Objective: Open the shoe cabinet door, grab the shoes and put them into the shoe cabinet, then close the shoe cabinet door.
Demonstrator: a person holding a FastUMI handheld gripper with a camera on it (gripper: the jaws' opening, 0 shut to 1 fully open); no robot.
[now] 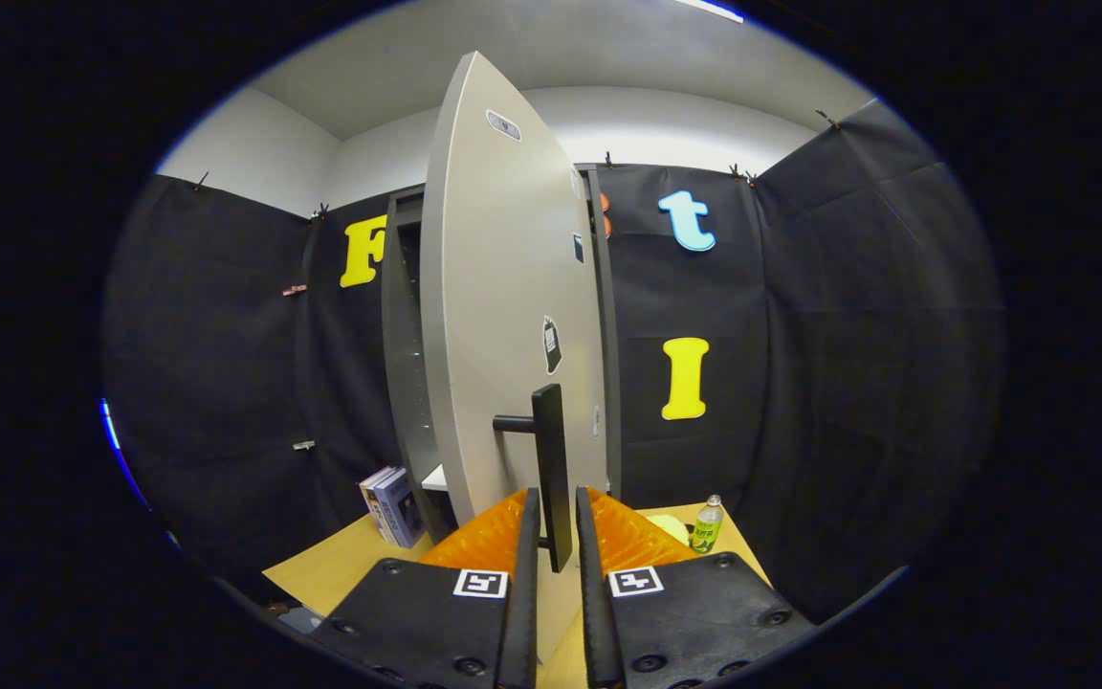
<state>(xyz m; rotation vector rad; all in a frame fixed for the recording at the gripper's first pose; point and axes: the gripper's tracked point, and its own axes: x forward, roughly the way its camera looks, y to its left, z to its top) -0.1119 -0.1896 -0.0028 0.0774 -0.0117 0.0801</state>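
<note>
Gripper view: gripper (552, 522) fingers clenched on door handle (551, 469), one finger each side of black vertical bar. Lower end of handle sits between fingers; contact faces hidden by fisheye angle. Shoe cabinet door (503, 306) swung partly open, edge-on toward camera. Shoe cabinet (405, 364) behind it, interior mostly hidden by door. Three stickers on door, text too small to read. Two books (392, 505) upright at cabinet's foot. One bottle (706, 523) on wooden table (336, 565), label unreadable.
</note>
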